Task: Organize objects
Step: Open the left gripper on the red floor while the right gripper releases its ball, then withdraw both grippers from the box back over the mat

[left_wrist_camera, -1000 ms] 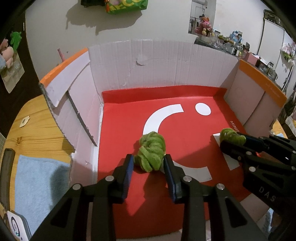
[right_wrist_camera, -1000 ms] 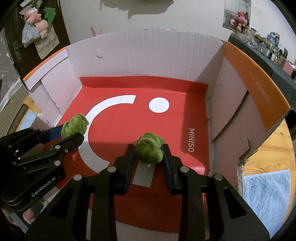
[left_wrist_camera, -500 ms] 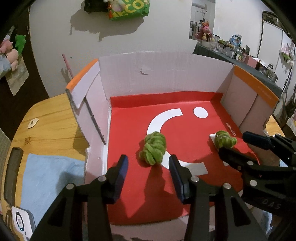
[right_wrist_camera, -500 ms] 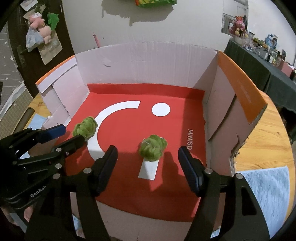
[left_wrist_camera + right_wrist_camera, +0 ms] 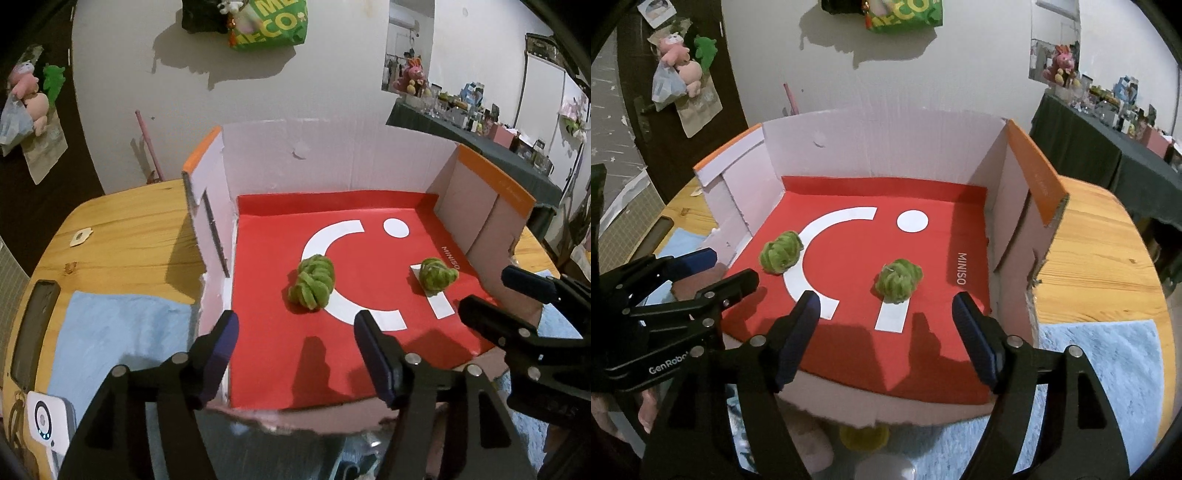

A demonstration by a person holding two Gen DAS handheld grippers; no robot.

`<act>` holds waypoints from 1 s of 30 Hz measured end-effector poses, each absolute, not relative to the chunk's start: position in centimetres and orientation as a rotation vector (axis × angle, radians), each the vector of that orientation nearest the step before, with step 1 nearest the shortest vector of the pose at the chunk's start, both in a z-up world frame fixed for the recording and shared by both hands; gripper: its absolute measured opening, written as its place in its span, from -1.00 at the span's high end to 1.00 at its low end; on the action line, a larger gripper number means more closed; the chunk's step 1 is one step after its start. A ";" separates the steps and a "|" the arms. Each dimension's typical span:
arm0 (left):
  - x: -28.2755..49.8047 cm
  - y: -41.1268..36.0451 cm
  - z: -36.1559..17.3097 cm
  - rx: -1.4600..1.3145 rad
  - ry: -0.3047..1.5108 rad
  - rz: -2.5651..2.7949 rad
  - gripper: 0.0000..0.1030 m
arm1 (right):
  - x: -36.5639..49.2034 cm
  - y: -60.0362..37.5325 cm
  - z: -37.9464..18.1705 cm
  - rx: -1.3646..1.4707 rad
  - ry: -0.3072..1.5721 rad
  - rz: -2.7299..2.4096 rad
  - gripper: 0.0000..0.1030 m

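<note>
Left gripper: jaws spread, just been opening, nothing between them. It hangs over the near wall of the open cardboard box with a red floor. Right gripper: the same, jaws wide apart and just been opening, empty, over the near wall further right.

Just ahead of the left gripper, slightly right of its centre line, the left green knotted yarn ball lies loose on the red floor, on the edge of the white curved band. Ahead of the right gripper, close to its centre line, the right green knotted yarn ball sits at the far end of a white printed bar. The two balls are well apart; neither touches a wall.

Step in hand, as judged: release and retreat after placing both balls in the box. To do it well, both grippers should lift back clear of the near wall with jaws kept wide, so no pad snags the fuzzy yarn or tips the cardboard.

Below the right gripper, outside the box: a light blue fluffy cloth on the wooden table, with some yellowish and pale things, too dim to name.
</note>
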State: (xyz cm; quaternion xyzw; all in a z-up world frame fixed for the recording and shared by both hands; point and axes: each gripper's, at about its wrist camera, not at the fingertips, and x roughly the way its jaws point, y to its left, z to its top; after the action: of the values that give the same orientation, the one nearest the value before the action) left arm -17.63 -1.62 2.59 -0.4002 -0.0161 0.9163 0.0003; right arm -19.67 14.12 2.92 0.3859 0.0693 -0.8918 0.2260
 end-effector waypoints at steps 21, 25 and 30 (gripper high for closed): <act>-13.1 -1.5 3.9 -1.158 -0.046 2.919 -0.84 | -14.4 15.8 5.0 0.919 0.160 -2.498 -0.93; -12.4 -1.5 4.0 -1.157 -0.053 2.912 -0.84 | -13.5 16.1 5.4 0.899 0.152 -2.502 -0.97; -11.5 -1.5 4.2 -1.147 -0.065 2.915 -0.84 | -12.5 16.4 5.7 0.884 0.137 -2.498 -0.98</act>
State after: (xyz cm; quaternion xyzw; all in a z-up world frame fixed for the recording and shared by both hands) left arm -11.53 -1.50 4.18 -0.3662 -0.0208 0.9303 0.0044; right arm -12.49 16.44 5.66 0.3234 0.0499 -0.9135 0.2418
